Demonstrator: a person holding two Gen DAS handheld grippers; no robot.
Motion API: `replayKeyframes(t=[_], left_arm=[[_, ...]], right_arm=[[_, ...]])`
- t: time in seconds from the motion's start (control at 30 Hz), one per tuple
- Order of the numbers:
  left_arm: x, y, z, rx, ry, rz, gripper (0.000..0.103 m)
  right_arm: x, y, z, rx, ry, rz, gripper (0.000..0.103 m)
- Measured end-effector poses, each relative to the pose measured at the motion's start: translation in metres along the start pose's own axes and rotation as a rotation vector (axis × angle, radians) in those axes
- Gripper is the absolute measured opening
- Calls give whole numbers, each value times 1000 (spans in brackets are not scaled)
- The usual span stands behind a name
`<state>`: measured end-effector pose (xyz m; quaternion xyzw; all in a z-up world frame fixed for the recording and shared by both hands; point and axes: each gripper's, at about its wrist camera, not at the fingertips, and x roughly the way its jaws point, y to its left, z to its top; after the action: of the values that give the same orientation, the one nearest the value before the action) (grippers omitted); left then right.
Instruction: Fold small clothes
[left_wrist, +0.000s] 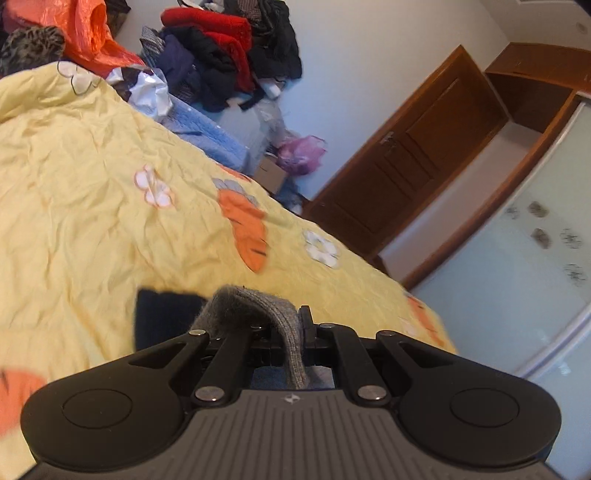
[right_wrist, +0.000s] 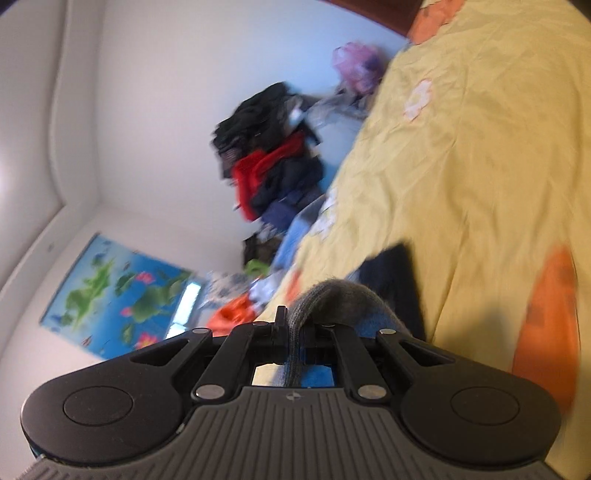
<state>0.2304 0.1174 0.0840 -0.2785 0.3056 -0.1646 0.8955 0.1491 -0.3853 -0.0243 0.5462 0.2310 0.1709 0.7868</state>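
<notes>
Left wrist view: left gripper (left_wrist: 291, 332), fingers closed on a grey knit piece (left_wrist: 255, 306) that drapes over and through them. Dark garment (left_wrist: 166, 317) lies just beyond on the yellow bedspread (left_wrist: 92, 184). Clothes heap (left_wrist: 229, 48) sits well apart at the far end, beside an orange bag (left_wrist: 92, 33); door (left_wrist: 406, 158) and wardrobe (left_wrist: 535, 240) beyond.

Right wrist view, blurred: right gripper (right_wrist: 293, 332), fingers pinched on grey knit (right_wrist: 332, 295) with a blue part (right_wrist: 376, 319); dark garment (right_wrist: 391, 269) near it on the bedspread (right_wrist: 461, 147). Heap (right_wrist: 273, 155) and wall poster (right_wrist: 118, 295) behind.

Progress, judged: one small item held up at two points, fold not yet laid; whether the dark garment is folded cannot be told; the heap suggests much is left.
</notes>
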Motion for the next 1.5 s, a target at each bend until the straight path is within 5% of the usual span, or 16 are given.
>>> replayKeyframes(t=[0.07,0.1,0.13,0.2,0.23,0.27,0.4,0.7,0.93,1.1,1.17,1.23,1.33,1.4,1.43,1.5], left_arm=[[27,12,5,-3,10,72,13],[39,18,6,-29,42,128,15],[46,24,5,-62,67,180,20],[43,34,-2,-90,46,184,34],[37,35,-4,-95,24,177,56],[28,36,-5,-95,-12,180,78],[-20,32,-15,-55,-174,272,85],[-114,34,-132,-65,-32,210,85],[-111,43,-165,-208,-19,145,85],[-90,48,-164,-326,-94,91,84],[-85,40,-162,-314,-98,139,68],[-78,36,-164,-277,-66,159,50],[-80,33,-167,-221,-71,157,49],[-78,37,-167,-228,-74,174,32],[-76,40,-166,-235,-63,190,12],[-71,47,-162,-259,-43,188,8]], right_arm=[[20,-16,12,55,4,-47,20],[27,-23,15,76,12,-80,36],[30,-26,17,84,9,-101,67],[25,-23,13,51,-29,-75,88],[20,-19,12,31,-40,-64,93],[13,-14,9,3,-49,-59,94],[-19,6,-6,-125,-23,-87,94],[-129,16,-86,-200,51,-165,97],[-112,15,-129,-199,137,-231,97],[-76,19,-136,-163,70,-184,92],[-62,18,-136,-148,39,-217,72],[-50,13,-140,-157,58,-272,35],[-49,6,-142,-156,68,-277,21],[-51,1,-138,-119,67,-265,17],[-52,0,-137,-116,64,-268,13],[-51,2,-137,-142,63,-267,12]])
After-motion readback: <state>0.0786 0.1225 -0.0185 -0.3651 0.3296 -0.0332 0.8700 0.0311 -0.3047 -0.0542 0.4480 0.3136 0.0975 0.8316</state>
